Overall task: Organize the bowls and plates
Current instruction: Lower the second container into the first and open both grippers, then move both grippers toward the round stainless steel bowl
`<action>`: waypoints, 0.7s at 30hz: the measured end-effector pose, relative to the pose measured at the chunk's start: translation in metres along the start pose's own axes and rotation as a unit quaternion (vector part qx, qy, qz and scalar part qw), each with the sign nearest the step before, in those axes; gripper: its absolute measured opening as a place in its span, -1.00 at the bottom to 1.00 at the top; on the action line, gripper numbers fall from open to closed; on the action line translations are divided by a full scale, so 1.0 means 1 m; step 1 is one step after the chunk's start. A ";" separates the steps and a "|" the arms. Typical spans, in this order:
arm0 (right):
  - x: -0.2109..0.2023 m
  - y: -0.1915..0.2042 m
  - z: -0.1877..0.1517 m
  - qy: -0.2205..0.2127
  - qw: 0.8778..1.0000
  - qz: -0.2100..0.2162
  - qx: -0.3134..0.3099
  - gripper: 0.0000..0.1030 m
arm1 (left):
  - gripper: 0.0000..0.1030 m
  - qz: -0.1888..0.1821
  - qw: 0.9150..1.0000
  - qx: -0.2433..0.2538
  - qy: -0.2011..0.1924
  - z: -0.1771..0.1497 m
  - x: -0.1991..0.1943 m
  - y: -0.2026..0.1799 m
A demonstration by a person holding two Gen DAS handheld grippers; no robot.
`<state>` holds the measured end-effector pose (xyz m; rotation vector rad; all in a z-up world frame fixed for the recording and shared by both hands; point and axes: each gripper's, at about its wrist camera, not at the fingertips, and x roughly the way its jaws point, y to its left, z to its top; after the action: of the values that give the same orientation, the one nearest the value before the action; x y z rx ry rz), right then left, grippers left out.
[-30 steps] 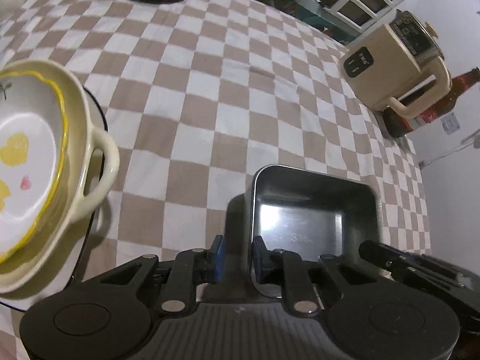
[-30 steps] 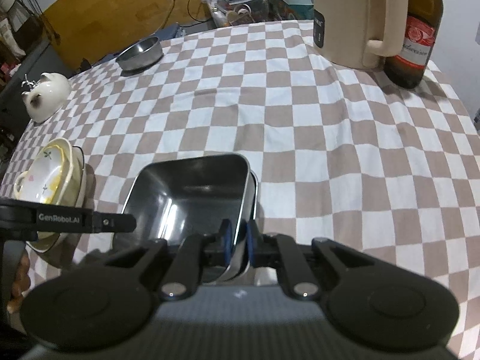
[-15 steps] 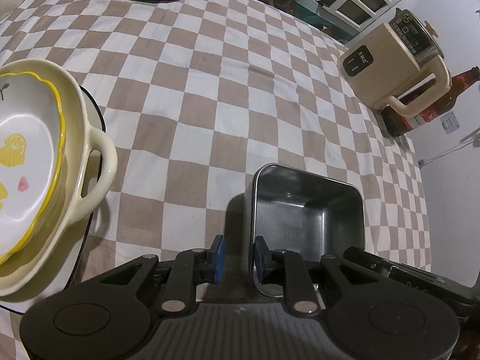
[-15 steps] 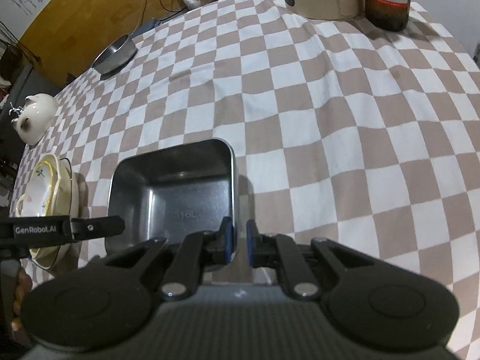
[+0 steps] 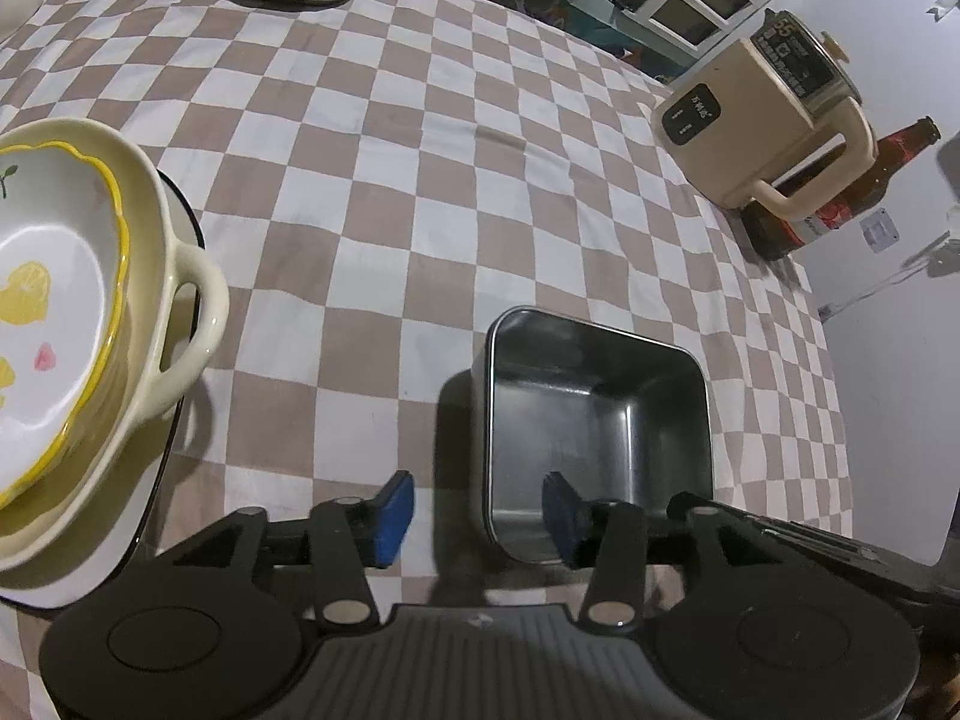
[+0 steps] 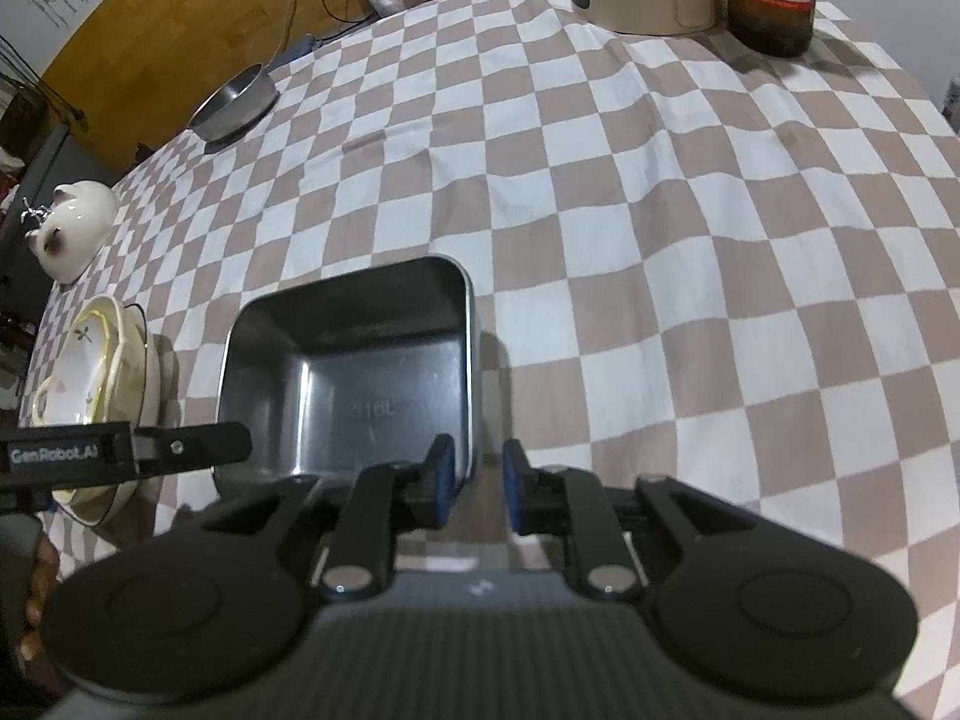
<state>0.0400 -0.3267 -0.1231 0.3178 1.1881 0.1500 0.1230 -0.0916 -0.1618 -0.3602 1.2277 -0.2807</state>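
With both sets of jaws letting go at once, the risks I see from where I stand:

Steel tin: the square steel tin [image 6: 354, 372] sits flat on the checked cloth [image 6: 660, 240], toward the near edge of the desk, between the two grippers.

Left gripper: the left gripper [image 5: 474, 510] has its jaws opening, fairly wide, one pad outside the tin's near-left wall and one inside; neither pad looks pressed on the wall.

Right gripper: the right gripper [image 6: 477, 474] has its jaws opening too, though only narrowly, straddling the tin's near-right wall with a thin gap each side.

Risk, snagging: I judge the right side the likelier trouble. With so little clearance, pulling away at a slant could catch the rim and drag or tip the tin.

Risk, sliding: the cloth is loose, so a caught rim could ruck it and shift the tin.

Risk, stack: the stacked ceramic dishes [image 5: 72, 312] stand near the desk's left edge, close beside the left gripper; a sideways swing could knock the looped handle [image 5: 192, 324].

Still to sort: the round steel bowl [image 6: 237, 105] waits near the far-left corner, well apart.

Bystanders: the cream kettle [image 5: 774, 120] and beer bottle [image 5: 852, 192] stand near the far-right corner, out of harm's way.
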 end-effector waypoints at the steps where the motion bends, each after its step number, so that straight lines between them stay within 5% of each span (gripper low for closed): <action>1: -0.001 0.000 -0.001 0.000 1.000 0.001 0.001 -0.46 | 0.16 -0.001 1.000 0.000 -0.001 -0.001 -0.001 0.000; 7: -0.011 0.005 -0.005 -0.025 1.000 -0.008 -0.001 0.09 | 0.77 -0.009 1.000 0.010 -0.015 -0.004 -0.011 -0.001; 10: -0.018 0.006 -0.008 -0.041 0.999 -0.007 0.002 0.17 | 0.96 -0.012 0.999 0.023 -0.022 -0.005 -0.017 -0.003; 19: -0.035 0.009 -0.020 -0.075 0.997 -0.026 0.023 0.99 | 1.00 -0.011 0.998 0.055 -0.032 -0.004 -0.033 0.001; 21: -0.038 0.010 -0.021 -0.082 0.996 -0.031 0.026 0.99 | 1.00 -0.010 0.997 0.064 -0.039 -0.001 -0.038 0.002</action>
<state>0.0073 -0.3245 -0.0934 0.3330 1.0395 0.0380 0.1102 -0.0751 -0.1302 -0.2691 1.1230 -0.3573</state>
